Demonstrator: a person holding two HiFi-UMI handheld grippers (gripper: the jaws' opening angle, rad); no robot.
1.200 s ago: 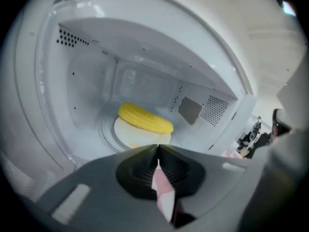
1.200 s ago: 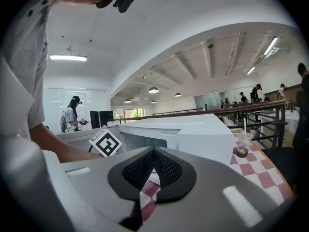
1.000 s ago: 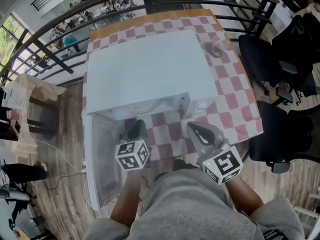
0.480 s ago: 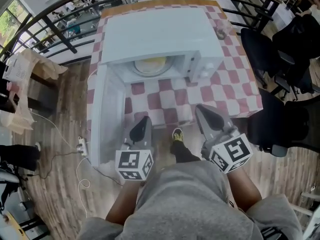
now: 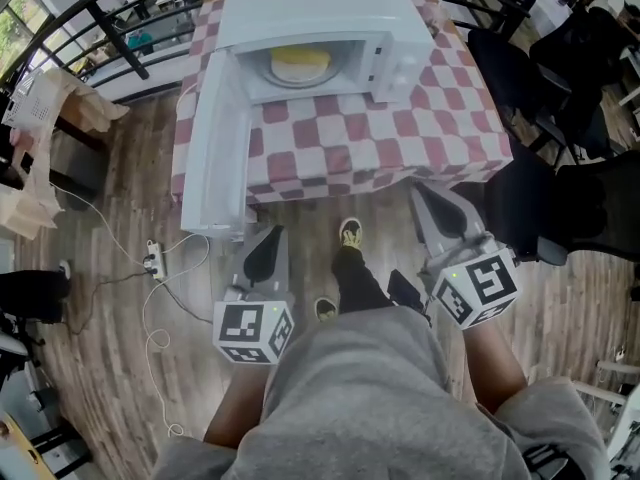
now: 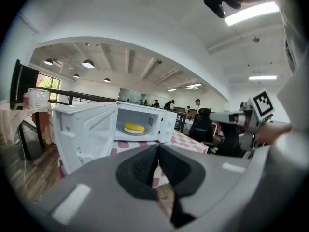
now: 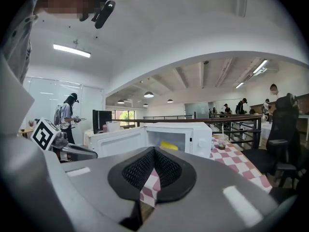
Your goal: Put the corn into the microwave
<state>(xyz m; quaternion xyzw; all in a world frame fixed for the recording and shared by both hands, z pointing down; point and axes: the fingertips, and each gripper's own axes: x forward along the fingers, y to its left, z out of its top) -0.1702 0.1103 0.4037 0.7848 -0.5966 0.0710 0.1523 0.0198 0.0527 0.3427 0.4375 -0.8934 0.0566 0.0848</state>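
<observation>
My left claw and right claw both hang over the wooden floor, on the near side of the checked table and well apart from it. Each has its jaws pressed together with nothing between them. I judge that fits the job: there is nothing left for me to carry. The corn lies on the round plate inside the microwave, which stands at the far side of the table. I can see it only because the door is swung wide to the left, leaving the cavity bare to me. With the corn resting well inside the opening rather than at its lip, the placing looks finished to me. What remains open to question is the door: the task does not ask me to shut it, but if I do, my left claw is the nearer to it, and closed jaws would serve well enough for a push.
</observation>
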